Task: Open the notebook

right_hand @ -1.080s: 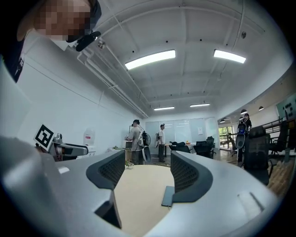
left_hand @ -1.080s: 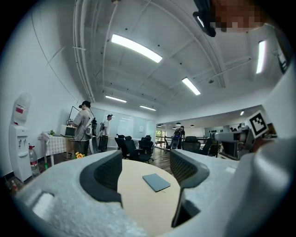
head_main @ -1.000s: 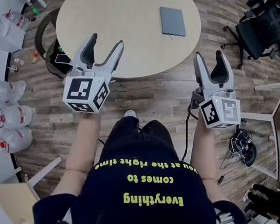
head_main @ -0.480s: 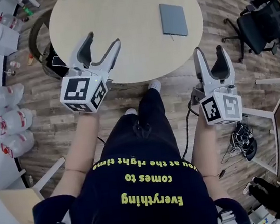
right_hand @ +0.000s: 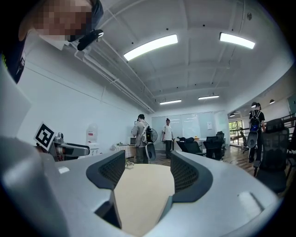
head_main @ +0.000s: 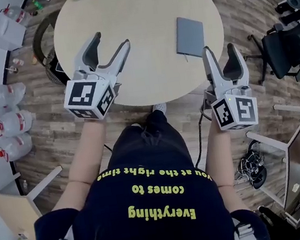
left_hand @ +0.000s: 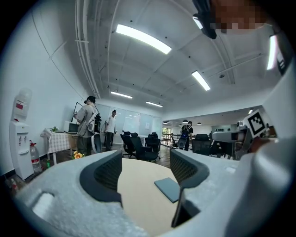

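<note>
Bright, even indoor light falls from long white ceiling light strips [left_hand: 143, 39], which glare to pure white in both gripper views. The head view is sharp, and the round pale beige bench [head_main: 136, 14] is evenly lit with no hard shadows. The brown wood plank floor [head_main: 47, 130] looks a little dimmer. Both gripper views bend strongly at the edges, with black rounded corners. Close to the lens, the pale grey left gripper [left_hand: 145, 155] and pale grey right gripper [right_hand: 148, 157] look soft and out of focus, while the far room is clearer.
</note>
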A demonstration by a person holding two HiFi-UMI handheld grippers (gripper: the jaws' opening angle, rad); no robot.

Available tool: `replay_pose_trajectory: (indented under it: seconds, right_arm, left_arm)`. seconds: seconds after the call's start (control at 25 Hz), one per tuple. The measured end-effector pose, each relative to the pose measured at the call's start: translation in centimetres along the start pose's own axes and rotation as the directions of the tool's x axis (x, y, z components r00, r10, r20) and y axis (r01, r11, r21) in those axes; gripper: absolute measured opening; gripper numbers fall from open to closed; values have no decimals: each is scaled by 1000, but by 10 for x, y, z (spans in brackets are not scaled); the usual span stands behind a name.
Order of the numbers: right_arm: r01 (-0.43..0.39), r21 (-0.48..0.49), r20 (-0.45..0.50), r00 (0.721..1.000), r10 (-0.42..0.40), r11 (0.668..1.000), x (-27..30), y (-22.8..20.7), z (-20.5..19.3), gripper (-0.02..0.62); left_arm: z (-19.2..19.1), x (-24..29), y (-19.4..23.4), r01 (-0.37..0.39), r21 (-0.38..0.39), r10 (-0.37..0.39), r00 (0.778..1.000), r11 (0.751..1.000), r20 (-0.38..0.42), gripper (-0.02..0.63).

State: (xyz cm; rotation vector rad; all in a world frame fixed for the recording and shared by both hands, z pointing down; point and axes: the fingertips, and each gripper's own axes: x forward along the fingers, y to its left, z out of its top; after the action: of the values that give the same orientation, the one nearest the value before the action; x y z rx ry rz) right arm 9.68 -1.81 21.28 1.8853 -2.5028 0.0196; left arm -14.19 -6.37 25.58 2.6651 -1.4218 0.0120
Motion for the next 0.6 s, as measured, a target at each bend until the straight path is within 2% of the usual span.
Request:
replay_pose_trajectory:
  seconds: [0.28,0.44,0.6]
  right_arm:
    - [-62,2,13,998,62,998,45,-64,2,301]
    - [-34,-26,50,998,35,999,65,-96,9,284]
    - [-42,17,56,998,41,999,76,-107,2,299]
  left_arm:
    - [3,63,-11,-67,11,67,998,998,1,324]
    - [6,94,-11,-91,21,91,996,996,16,324]
    - [1,111,-11,-90,19,90,996,996,-3,324]
